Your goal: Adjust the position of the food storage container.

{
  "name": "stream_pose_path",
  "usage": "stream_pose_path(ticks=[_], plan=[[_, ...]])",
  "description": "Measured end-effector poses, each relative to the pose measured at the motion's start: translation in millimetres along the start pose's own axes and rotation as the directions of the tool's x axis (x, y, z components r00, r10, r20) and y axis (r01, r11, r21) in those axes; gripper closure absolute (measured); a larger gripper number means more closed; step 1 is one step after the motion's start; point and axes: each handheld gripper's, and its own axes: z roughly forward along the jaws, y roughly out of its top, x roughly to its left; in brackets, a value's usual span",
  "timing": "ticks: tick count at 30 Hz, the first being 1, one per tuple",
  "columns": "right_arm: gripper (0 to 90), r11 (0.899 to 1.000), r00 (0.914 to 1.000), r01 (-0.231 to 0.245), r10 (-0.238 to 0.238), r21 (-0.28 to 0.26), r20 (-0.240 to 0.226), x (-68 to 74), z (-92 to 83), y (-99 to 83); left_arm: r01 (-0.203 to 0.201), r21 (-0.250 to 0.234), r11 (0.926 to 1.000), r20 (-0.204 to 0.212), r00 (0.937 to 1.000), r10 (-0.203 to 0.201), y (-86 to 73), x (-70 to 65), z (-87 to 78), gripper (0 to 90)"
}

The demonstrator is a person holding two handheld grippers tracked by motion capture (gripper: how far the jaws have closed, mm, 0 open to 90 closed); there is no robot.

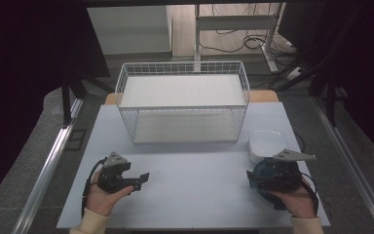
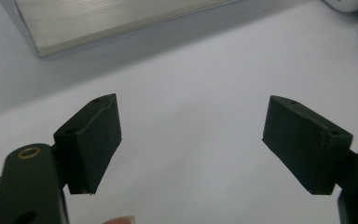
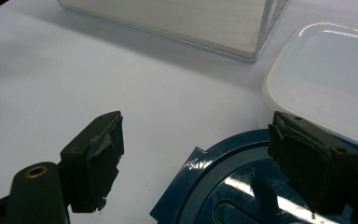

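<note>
Both tools parked at near edge of bench (image 1: pixel 190 195), looks like ready stance, nothing grabbed yet.

Blue lid (image 3: pixel 242 186) flat on bench at 4 o'clock, touching white plastic container (image 1: pixel 268 144) beyond it.

Right tool (image 1: pixel 253 176) hovers over lid, jaws spread wide, pinching nothing.

Left tool (image 1: pixel 143 178) at 8 o'clock, spread too, bare bench between jaws.

White wire basket (image 1: pixel 182 100) at 12 o'clock, probably drop-off spot.
</note>
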Motion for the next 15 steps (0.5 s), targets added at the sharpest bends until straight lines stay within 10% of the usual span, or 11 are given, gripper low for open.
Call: stream_pose_path(ticks=[15], plan=[[22.0,1.0,0.9998,0.021,-0.02,0.019,-0.005,8.7,0.4,1.3,-0.016,-0.019,0.9997,0.016,0.9997,0.017,1.7,-7.0,-3.6,19.6]])
